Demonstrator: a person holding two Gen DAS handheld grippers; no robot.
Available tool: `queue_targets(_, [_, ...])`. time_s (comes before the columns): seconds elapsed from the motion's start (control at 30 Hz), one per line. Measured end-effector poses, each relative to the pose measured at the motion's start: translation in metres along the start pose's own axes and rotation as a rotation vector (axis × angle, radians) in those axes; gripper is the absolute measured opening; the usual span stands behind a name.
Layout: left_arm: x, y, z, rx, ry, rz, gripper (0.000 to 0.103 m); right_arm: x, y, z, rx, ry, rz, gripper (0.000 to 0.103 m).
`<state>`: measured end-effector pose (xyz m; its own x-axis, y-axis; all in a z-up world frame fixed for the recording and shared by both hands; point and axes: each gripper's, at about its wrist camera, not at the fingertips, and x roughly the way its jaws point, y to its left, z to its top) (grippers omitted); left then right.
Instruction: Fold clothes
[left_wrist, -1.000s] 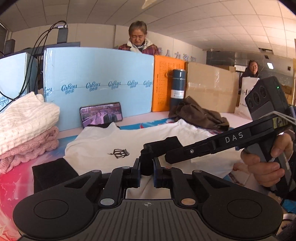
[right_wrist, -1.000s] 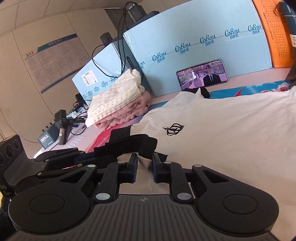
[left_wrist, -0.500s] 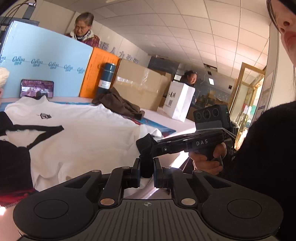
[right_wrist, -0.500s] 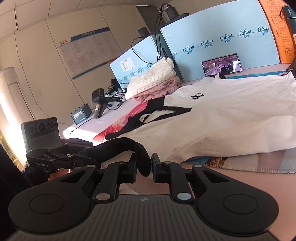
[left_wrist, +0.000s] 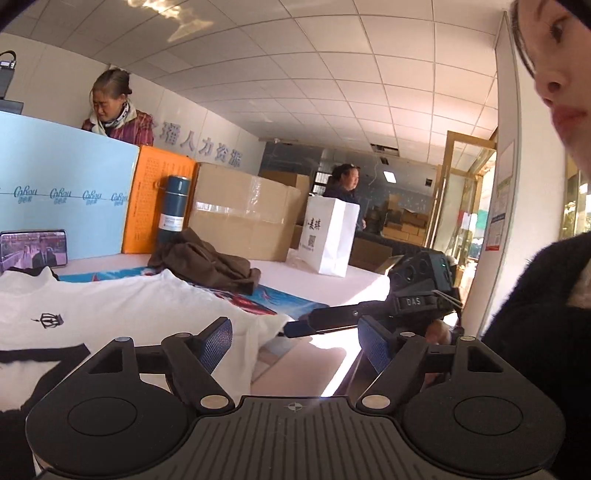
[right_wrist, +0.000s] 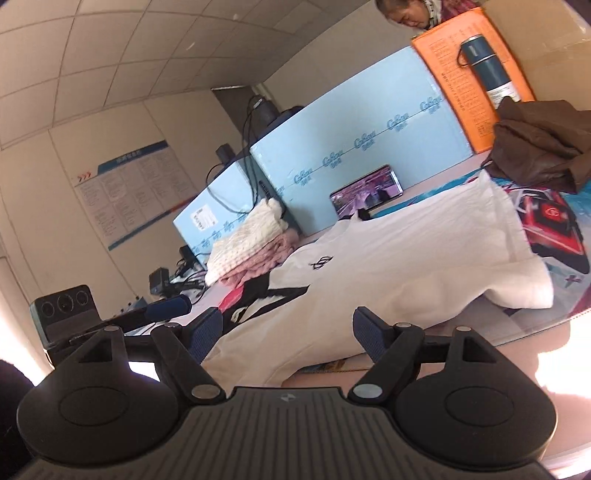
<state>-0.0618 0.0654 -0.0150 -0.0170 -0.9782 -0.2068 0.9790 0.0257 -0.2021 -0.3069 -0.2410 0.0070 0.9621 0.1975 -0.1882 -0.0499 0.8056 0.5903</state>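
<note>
White cotton top with a small crown print and black panels, spread flat along the near edge of the tabletop, hem side spilling toward the near right corner; smoothed out, not yet folded by any visible crease; judged early in the task, with sleeves and body all left to turn in.

Left gripper hovering just off the shirt's near right edge, jaws opening wide, nothing between them; right gripper low over the near hem, jaws likewise opening, cloth visible beyond the gap but not pinched; each gripper glimpsed in the other's view, held off the near edge.

Further out: brown garment crumpled toward the far right, probably waiting its turn; cream and pink knitwear stacked at the far left, seemingly done; phone propped against a pale blue board along the far edge, beside an orange panel and a dark flask; white paper bag and cardboard boxes past the right end.
</note>
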Motion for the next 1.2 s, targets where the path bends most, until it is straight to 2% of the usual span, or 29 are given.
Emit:
queue_targets(0.03, [0.021, 0.001, 0.004, 0.021, 0.034, 0.033, 0.077, -0.004, -0.008, 0.002, 0.040, -0.022, -0.027, 0.077])
queue_targets(0.13, [0.079, -0.003, 0.007, 0.097, 0.182, 0.069, 0.076, -0.016, -0.031, 0.006, 0.142, -0.077, -0.098, 0.077])
queue_targets(0.3, [0.146, -0.006, -0.010, 0.105, 0.390, -0.034, 0.076, -0.023, -0.060, 0.006, 0.254, -0.121, -0.195, 0.080])
queue_targets(0.43, [0.148, -0.013, -0.019, 0.077, 0.418, -0.171, 0.076, -0.030, -0.071, 0.004, 0.274, -0.132, -0.213, 0.080])
queue_targets(0.57, [0.143, -0.039, -0.031, 0.154, 0.455, -0.253, 0.078, -0.028, -0.070, 0.007, 0.264, -0.120, -0.220, 0.084])
queue_targets(0.63, [0.139, -0.048, -0.034, 0.181, 0.454, -0.270, 0.081, -0.027, -0.069, 0.007, 0.267, -0.116, -0.228, 0.084])
queue_targets(0.77, [0.135, -0.048, -0.033, 0.174, 0.442, -0.275, 0.082, -0.027, -0.066, 0.005, 0.283, -0.116, -0.257, 0.084])
queue_targets(0.87, [0.125, -0.045, -0.024, 0.162, 0.384, -0.293, 0.082, -0.028, -0.064, 0.004, 0.296, -0.123, -0.327, 0.084])
queue_targets(0.93, [0.116, -0.043, -0.017, 0.167, 0.334, -0.273, 0.082, -0.029, -0.063, 0.003, 0.302, -0.127, -0.383, 0.074])
queue_targets(0.97, [0.112, -0.040, -0.014, 0.168, 0.316, -0.241, 0.082, -0.028, -0.063, 0.003, 0.299, -0.123, -0.426, 0.060])
queue_targets(1.0, [0.108, -0.037, -0.012, 0.170, 0.299, -0.206, 0.082, -0.028, -0.062, 0.002, 0.293, -0.117, -0.467, 0.041])
queue_targets(1.03, [0.105, -0.031, -0.010, 0.163, 0.286, -0.158, 0.082, -0.028, -0.062, 0.001, 0.284, -0.110, -0.506, 0.029])
queue_targets(1.07, [0.102, -0.025, -0.009, 0.154, 0.275, -0.109, 0.082, -0.028, -0.062, 0.001, 0.274, -0.104, -0.545, 0.011])
queue_targets(1.1, [0.100, -0.020, -0.008, 0.151, 0.268, -0.055, 0.082, -0.028, -0.063, 0.000, 0.272, -0.100, -0.569, 0.005])
queue_targets(1.2, [0.097, -0.002, -0.008, 0.125, 0.274, 0.097, 0.083, -0.032, -0.057, 0.001, 0.249, -0.124, -0.589, 0.005])
